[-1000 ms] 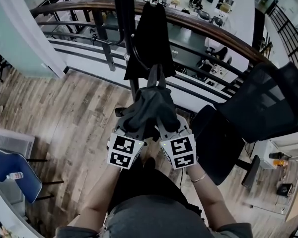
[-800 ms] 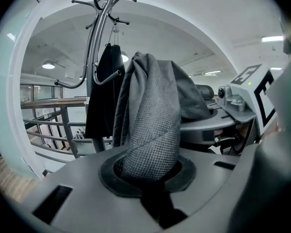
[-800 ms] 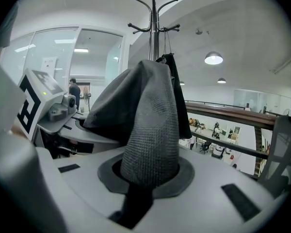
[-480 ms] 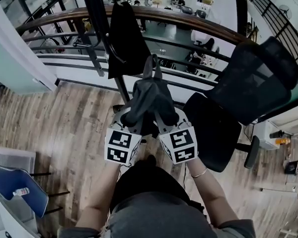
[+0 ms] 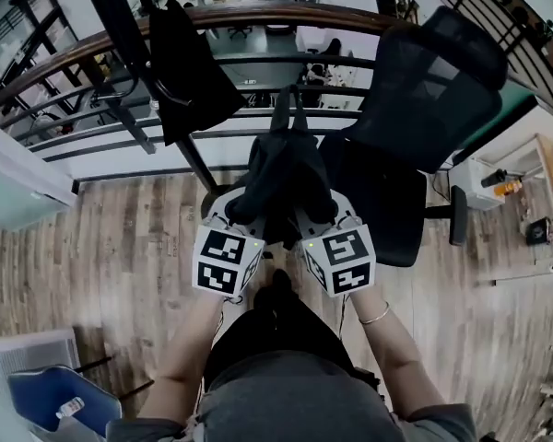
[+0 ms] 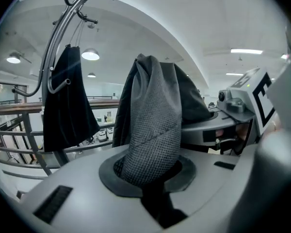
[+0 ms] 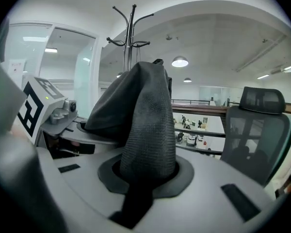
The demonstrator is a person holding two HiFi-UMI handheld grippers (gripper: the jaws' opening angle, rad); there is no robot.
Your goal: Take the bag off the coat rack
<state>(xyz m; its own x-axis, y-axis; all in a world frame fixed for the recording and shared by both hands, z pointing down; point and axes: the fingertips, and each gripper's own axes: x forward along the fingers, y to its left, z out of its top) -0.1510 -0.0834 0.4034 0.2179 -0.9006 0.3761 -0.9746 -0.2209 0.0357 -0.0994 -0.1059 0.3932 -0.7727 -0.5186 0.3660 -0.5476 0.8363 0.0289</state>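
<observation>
The bag is a soft, dark grey sack of coarse woven cloth with a fine mesh-like grain. It is slumped into rounded folds, and two narrow strap loops stretch away from its far end. It is off the coat rack and clear of it, carried in the air in front of the person and draped across both tools. The left gripper is clenched on a bunched fold of the bag. The cloth rises out of the round dark pad between its smooth pale grey jaws and fills the gap. The right gripper is clamped on a second fold of the same bag in the same way, just beside the left one, so the fabric bridges the two. The coat rack is a slim metal pole with curved, knob-tipped hooks at its top. It stands to the left of the bag in the head view. A flat black garment of matte cloth hangs from one of its hooks, apart from the bag. To the right stands an office chair with a curved black mesh back and a padded seat. Behind everything runs a railing with a rounded brown wooden handrail over dark metal bars. Underfoot is a floor of grey-brown wood-grain planks.
</observation>
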